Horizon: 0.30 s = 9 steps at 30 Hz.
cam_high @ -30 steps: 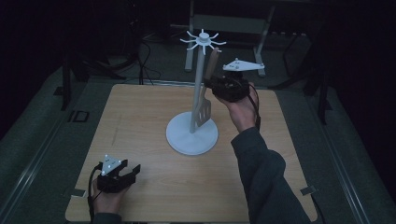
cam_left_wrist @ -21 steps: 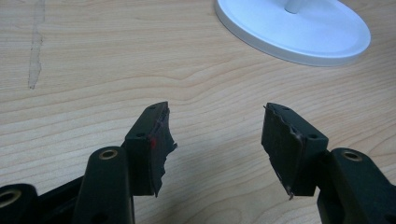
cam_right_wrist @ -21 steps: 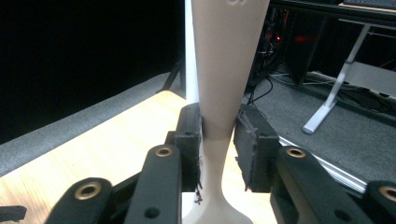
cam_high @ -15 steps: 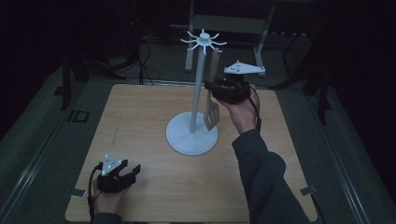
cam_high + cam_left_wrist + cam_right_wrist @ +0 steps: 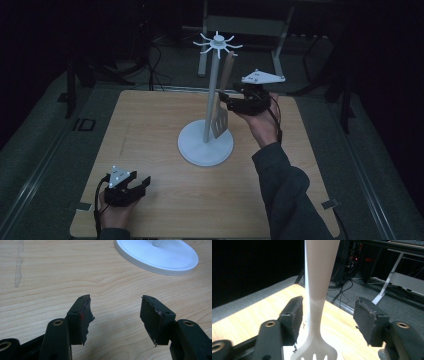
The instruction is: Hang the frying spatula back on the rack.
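High view: spatula [image 5: 220, 116] hangs vertical, blade down; right hand-held gripper [image 5: 231, 101] just opened, released.

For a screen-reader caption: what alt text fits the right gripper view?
A pale slotted spatula hangs upright between the open right gripper, whose jaws have just been opening and stand clear of its handle. Behind are the wooden table and dark floor with cables.

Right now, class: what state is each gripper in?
Left gripper: open, nothing between its jaws.
Right gripper: jaws just opened, spatula hangs between them unpressed.
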Available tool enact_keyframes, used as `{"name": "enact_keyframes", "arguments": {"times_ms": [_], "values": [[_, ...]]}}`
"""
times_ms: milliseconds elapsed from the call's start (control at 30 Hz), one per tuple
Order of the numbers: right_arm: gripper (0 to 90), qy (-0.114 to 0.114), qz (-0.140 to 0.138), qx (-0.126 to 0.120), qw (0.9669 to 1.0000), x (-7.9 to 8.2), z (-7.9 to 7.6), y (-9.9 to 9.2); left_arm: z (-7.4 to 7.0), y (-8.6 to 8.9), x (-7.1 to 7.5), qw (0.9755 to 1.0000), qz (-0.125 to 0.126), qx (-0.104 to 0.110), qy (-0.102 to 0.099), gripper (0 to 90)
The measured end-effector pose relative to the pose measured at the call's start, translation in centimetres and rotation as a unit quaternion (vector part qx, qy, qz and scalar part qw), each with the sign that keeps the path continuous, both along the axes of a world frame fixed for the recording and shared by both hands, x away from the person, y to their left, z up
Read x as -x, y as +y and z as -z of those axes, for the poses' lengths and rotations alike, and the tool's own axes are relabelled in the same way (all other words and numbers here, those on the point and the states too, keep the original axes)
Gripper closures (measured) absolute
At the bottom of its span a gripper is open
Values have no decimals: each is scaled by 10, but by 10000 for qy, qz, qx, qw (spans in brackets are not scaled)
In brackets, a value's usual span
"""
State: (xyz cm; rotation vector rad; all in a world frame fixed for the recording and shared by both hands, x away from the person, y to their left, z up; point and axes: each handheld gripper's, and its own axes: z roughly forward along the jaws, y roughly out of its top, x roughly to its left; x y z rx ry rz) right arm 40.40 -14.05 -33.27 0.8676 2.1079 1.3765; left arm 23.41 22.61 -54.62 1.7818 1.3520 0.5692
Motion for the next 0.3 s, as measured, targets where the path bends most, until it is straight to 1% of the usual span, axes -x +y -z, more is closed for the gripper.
{"name": "enact_keyframes", "arguments": {"times_ms": [33,133,233,300], "values": [[373,-6,0,44,10000,1,2,-2,0,0,0,10000,1,3,1,422],[360,-7,21,49,10000,6,8,-10,0,-1,0,10000,18,-7,5,422],[341,18,35,-37,10000,15,17,-21,0,-1,0,10000,-2,10,-9,422],[327,39,81,-145,9999,23,28,-33,0,0,0,10000,4,-3,-4,422]]}}
